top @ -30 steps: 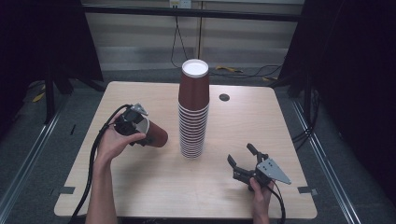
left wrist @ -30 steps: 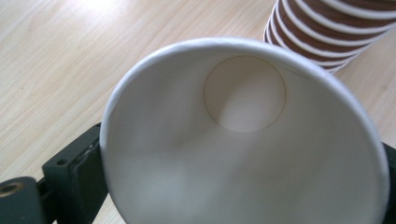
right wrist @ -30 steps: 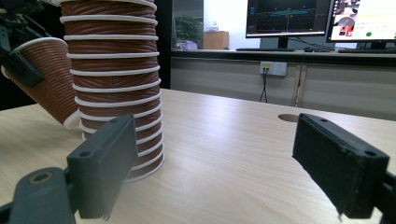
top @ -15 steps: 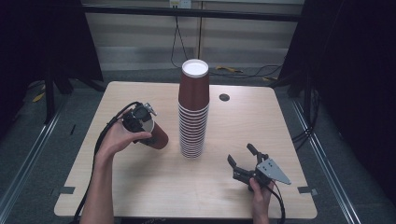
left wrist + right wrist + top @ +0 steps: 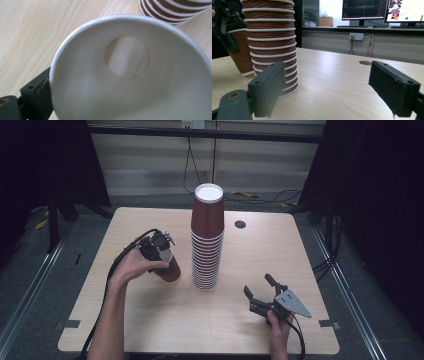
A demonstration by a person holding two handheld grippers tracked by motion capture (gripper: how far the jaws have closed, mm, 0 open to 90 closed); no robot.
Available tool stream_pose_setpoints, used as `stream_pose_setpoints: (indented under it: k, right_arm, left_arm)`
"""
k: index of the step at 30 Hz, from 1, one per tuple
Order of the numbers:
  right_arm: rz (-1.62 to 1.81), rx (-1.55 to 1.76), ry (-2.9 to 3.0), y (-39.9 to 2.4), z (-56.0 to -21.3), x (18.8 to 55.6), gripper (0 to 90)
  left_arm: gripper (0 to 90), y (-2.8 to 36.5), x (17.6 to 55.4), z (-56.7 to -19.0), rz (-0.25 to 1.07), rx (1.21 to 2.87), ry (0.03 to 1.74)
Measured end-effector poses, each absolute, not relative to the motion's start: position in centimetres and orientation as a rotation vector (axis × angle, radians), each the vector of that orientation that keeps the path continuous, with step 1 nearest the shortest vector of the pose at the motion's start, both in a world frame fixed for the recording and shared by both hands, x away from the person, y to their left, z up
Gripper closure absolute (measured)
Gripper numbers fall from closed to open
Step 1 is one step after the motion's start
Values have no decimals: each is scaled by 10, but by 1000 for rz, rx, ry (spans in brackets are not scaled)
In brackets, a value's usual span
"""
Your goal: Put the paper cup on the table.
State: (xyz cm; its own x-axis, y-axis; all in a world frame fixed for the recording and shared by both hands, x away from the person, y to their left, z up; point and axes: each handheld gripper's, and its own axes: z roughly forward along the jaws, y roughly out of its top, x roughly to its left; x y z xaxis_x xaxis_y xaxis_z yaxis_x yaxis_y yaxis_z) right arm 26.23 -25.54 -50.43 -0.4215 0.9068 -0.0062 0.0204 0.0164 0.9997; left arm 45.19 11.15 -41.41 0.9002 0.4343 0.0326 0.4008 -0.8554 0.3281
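With one brown paper cup (image 5: 169,265) upright on the tabletop just left of the tall stack (image 5: 206,240), my left hand-held gripper (image 5: 156,251) had just been opening yet stayed astride its rim, not yet withdrawn, while my right hand-held gripper (image 5: 264,292) waited open and empty near the front edge.

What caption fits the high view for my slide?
Left gripper at a single brown ribbed paper cup beside the tall stack of brown paper cups; right gripper open.

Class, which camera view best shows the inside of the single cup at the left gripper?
The left gripper view: it looks into the single cup, showing its white inside and round base. The high view shows its brown side by the stack; the right gripper view, its ribbed wall.
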Motion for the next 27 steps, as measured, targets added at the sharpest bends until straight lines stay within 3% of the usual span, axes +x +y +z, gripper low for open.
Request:
stream_pose_setpoints:
  k: [11, 27]
  right_arm:
    - [1501, 979, 1546, -255, -504, 262, 136]
    - [1502, 980, 1546, -255, -504, 262, 136]
  left_arm:
    - [76, 106, 452, -426, 121, 2706, 550]
    - [158, 121, 450, -443, 123, 2622, 584]
